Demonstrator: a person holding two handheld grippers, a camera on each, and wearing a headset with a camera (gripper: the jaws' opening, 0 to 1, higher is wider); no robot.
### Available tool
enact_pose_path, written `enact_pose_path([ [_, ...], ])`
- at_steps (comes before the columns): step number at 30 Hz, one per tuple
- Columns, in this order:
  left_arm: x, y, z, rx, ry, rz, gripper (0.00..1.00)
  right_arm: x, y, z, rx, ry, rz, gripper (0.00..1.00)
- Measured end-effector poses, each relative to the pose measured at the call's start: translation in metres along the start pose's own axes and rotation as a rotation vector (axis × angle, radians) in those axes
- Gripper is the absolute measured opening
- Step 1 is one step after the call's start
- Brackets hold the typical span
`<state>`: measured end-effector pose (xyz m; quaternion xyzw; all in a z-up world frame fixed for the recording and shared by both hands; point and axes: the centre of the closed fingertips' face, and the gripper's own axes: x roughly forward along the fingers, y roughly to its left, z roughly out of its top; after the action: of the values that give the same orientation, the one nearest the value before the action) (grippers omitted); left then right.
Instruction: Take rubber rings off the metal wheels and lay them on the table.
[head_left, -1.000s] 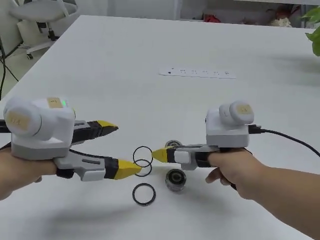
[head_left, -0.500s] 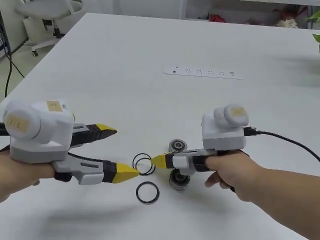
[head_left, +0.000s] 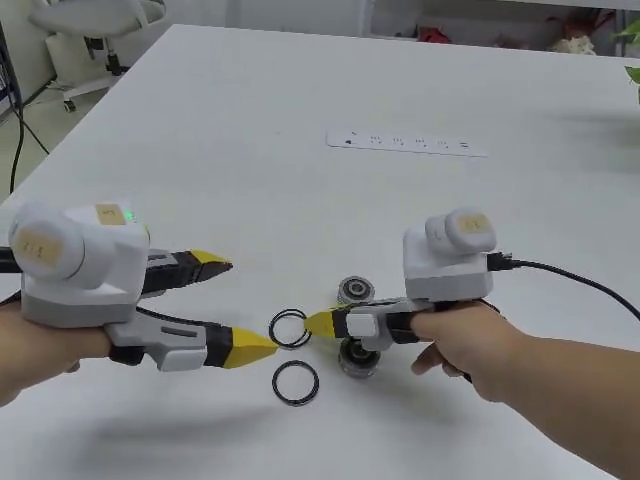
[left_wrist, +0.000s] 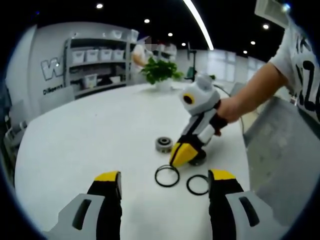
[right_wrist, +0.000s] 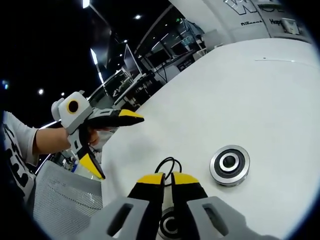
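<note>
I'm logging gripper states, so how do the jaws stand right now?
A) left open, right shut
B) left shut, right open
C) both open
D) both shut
A: the left gripper has its yellow-tipped jaws wide apart with nothing between them, while the right gripper has its tips pressed together.

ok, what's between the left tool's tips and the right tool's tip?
Black rubber rings, apparently two overlapping, flat on the table between the left tool and the right tool. Clear in the head view; the left gripper view agrees.
</note>
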<state>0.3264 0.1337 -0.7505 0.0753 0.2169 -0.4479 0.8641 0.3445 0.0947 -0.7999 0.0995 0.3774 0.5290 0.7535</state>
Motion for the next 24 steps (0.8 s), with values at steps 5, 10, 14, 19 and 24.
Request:
enact_pose_path([
  [5, 0.000, -0.001, -0.001, 0.001, 0.004, -0.001, 0.72, -0.001, 0.001, 0.000, -0.022, 0.001, -0.009, 0.06],
  [10, 0.000, -0.002, 0.000, 0.000, 0.004, -0.002, 0.72, -0.005, 0.000, 0.002, -0.037, -0.005, -0.014, 0.11],
  [14, -0.001, -0.004, 0.003, 0.003, 0.001, -0.007, 0.72, -0.011, 0.003, 0.008, -0.059, -0.019, -0.012, 0.14],
  [19, 0.000, -0.006, 0.009, 0.005, -0.008, -0.009, 0.73, -0.018, 0.007, 0.017, -0.079, -0.050, -0.011, 0.17],
  [24, 0.000, -0.010, 0.018, 0.013, -0.017, -0.020, 0.73, -0.024, 0.013, 0.022, -0.103, -0.068, -0.002, 0.20],
])
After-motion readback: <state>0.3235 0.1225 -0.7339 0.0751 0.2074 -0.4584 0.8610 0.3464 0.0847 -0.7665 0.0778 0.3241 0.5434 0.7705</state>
